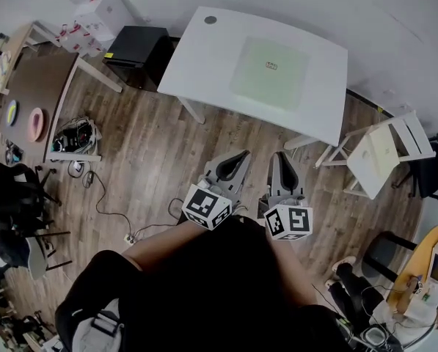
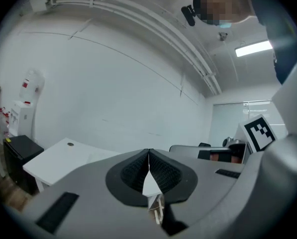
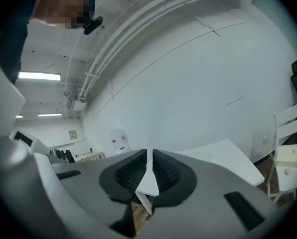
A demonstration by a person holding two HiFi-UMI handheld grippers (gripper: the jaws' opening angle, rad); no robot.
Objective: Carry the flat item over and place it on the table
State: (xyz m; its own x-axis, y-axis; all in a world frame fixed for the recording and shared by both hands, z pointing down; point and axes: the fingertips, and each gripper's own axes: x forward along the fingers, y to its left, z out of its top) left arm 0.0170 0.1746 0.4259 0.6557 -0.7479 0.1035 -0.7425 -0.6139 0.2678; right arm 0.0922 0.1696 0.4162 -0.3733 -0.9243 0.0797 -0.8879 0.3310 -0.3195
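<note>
Holding both tools above the wood floor (image 1: 152, 160), we see the left gripper (image 1: 239, 158) w/ jaws pressed together, nothing btw them. The right gripper (image 1: 280, 157) is closed too, only a thin slit, empty. The flat green mat (image 1: 270, 72) lies on the white table (image 1: 196, 50), well ahead of both.

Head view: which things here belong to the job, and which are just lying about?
Job:
- green flat mat, lying on the white table
- left gripper, shut, empty
- right gripper, shut, empty

Lying about:
- black cabinet
- white chair
- brown table
- floor cables
</note>
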